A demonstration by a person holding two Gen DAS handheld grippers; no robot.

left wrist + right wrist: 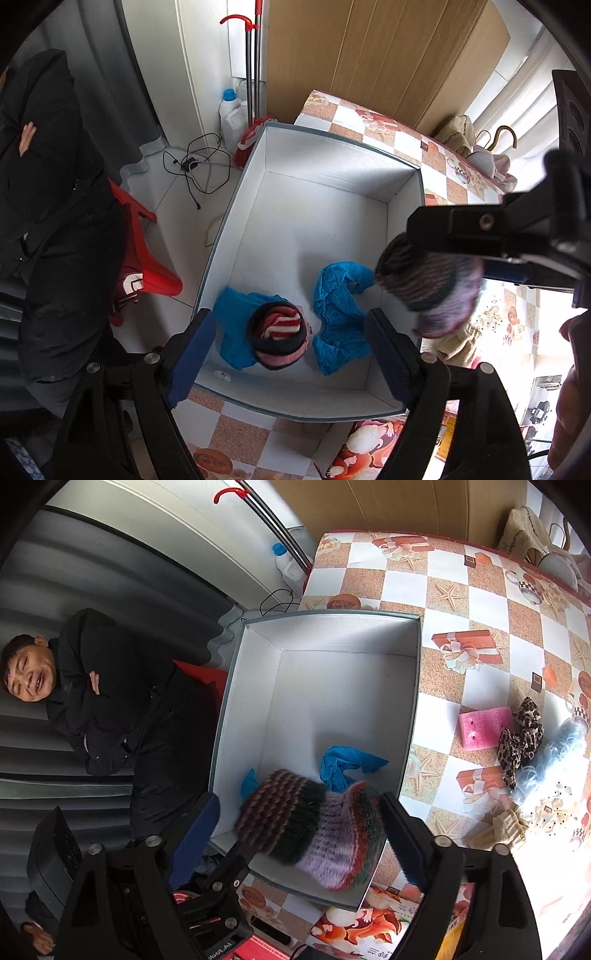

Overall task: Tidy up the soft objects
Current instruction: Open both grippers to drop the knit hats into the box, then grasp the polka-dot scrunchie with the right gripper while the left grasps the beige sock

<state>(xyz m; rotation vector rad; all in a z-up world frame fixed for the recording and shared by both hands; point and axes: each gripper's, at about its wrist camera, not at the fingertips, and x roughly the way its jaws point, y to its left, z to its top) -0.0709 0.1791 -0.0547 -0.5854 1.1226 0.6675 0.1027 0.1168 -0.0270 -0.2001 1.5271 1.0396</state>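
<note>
- Right gripper (299, 834): your jaws stand wide with the knitted hat (314, 827) between them, hanging over the near right corner of the box. The hat touches the right pad; the left pad looks clear of it, so whether you grip it at all cannot be told.
- Left gripper (291, 354): jaws spread wide, nothing in them, hovering over the near end of the box.
- Worktop (476, 602): checked oilcloth. The white box (332, 155) sits at its left edge, open-topped, far half bare.
- Box contents, left wrist view: two crumpled blue cloths (340, 314) side by side at the near end, a striped red-and-white beanie (279, 339) lying on the left one.
- Handling, my judgement: the hat is light, limp and stretchy, and will sag and fold. Take it at the thick ribbed band, not the loose crown, or it may slip out.
- Only the right wrist view shows what is left outside the box: pink foam block (485, 727), leopard-print scrunchie (521, 734), pale fluffy piece (554, 753), beige knit item (498, 829), all well right of the box.
- Only the left wrist view shows the beanie; the hat hides it in the other.
</note>
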